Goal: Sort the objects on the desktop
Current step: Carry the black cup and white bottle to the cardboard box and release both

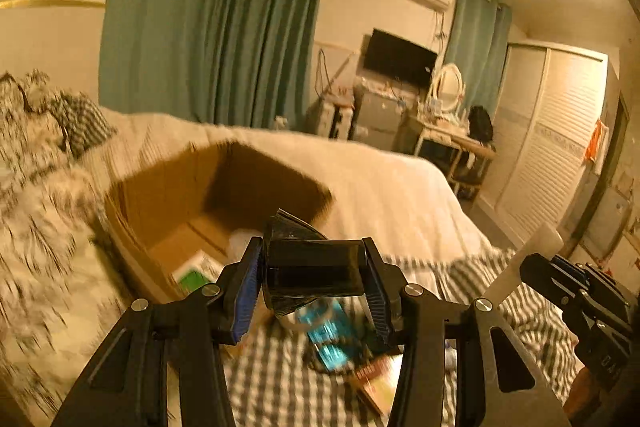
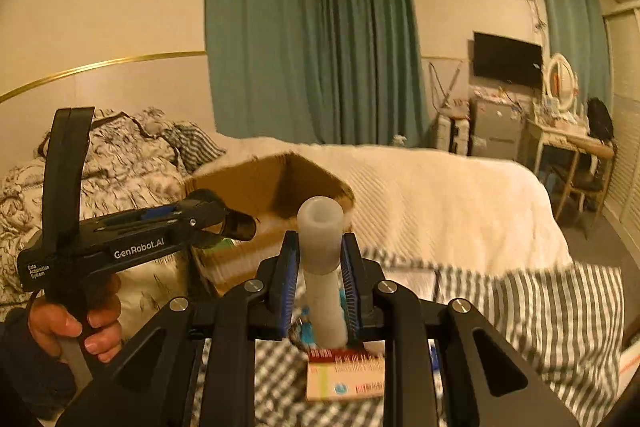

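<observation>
Bed (image 2: 460, 195) first, since it is the biggest thing here and my whole working floor: soft, uneven, so anything I set down may tip or roll. On it sits the cardboard box (image 1: 176, 195), open-topped, thin stiff walls, near rim just ahead of my left tool. I'd judge that rim the edge to clear; above it there's free air, and the cream blanket to its right lies bare.

Left gripper (image 1: 314, 275) is about half open and clamped across a black faceted cup (image 1: 312, 267), pads on its flanks, cup held in the air just short of the box. It looks like light, glossy hard plastic, so slippery; gripping the middle of the body seems right to me.

Right gripper (image 2: 320, 279) is nearly closed on a pale tube (image 2: 322, 259), pinched just under its flared mouth. It stands upright and looks rubbery, light, forgiving; that shoulder should stop it slipping down.

Below both tools, on the checked cloth (image 2: 276, 379), wait a small carton (image 2: 346, 377) and a blue-labelled packet (image 1: 328, 339), both blurred. A green-and-white item (image 1: 194, 277) already lies in the box.
</observation>
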A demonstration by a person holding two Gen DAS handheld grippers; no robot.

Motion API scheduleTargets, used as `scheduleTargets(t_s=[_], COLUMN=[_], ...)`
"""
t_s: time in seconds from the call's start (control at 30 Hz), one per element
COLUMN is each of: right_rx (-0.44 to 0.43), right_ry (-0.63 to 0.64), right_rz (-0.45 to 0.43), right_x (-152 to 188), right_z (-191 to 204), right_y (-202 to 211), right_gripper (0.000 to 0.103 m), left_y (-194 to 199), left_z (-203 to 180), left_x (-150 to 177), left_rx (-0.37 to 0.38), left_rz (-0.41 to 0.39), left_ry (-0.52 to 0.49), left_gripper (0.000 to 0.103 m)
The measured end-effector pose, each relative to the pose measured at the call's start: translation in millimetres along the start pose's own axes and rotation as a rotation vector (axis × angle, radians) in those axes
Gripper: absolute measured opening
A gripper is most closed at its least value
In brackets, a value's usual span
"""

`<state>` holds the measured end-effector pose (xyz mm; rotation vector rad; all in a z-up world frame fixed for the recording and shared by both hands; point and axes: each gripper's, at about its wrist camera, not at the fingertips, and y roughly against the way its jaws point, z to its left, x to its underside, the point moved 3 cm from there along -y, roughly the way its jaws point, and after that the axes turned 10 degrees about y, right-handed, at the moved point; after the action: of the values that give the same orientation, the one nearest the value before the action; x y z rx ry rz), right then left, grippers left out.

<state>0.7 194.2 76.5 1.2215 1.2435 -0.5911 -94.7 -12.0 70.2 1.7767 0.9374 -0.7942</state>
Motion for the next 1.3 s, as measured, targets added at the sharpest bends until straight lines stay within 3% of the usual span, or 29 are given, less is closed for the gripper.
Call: scheduleTargets(t_s=[0.23, 0.33, 0.57, 0.77, 0.8, 0.83, 0.9, 0.97, 1.1, 1.3], right_rx=[-0.085, -0.106, -0.147, -0.094, -0.086, -0.070, -0.046, -0.039, -0.007, 0.064], right_ry=[0.013, 0.019, -0.013, -0.018, -0.023, -0.025, -0.030, -0.043, -0.053, -0.089], right_rz=[-0.070, -0.061, 0.016, 0.120, 0.135, 0.145, 0.121, 0.095, 0.079, 0.107], right_x=[-56, -69, -67, -55, -53, -52, -56, -59, -56, -25], right_z=[14, 22, 35, 48, 50, 50, 47, 43, 31, 2], right_y=[-43, -75, -157, -217, -221, -223, -218, -205, -162, -86], right_gripper=[0.020, 0.020, 0.020, 0.021, 0.025, 0.043, 0.072, 0.073, 0.073, 0.073], left_y=[-16, -33, -86, -118, -119, -118, -112, -102, -90, -55], left_z=[20, 37, 88, 116, 120, 120, 119, 113, 97, 72], left_x=[-48, -58, -48, -36, -35, -34, -31, -30, -26, -8], left_rx=[-0.045, -0.089, -0.162, -0.228, -0.233, -0.235, -0.225, -0.218, -0.223, -0.160], left_rz=[-0.081, -0.097, -0.032, 0.046, 0.054, 0.056, 0.047, 0.006, 0.012, 0.029], left_ry=[-0.016, -0.027, 0.007, 0.030, 0.042, 0.048, 0.054, 0.041, 0.006, 0.060], left_gripper=[0.048, 0.048, 0.048, 0.050, 0.057, 0.075, 0.102, 0.103, 0.103, 0.103])
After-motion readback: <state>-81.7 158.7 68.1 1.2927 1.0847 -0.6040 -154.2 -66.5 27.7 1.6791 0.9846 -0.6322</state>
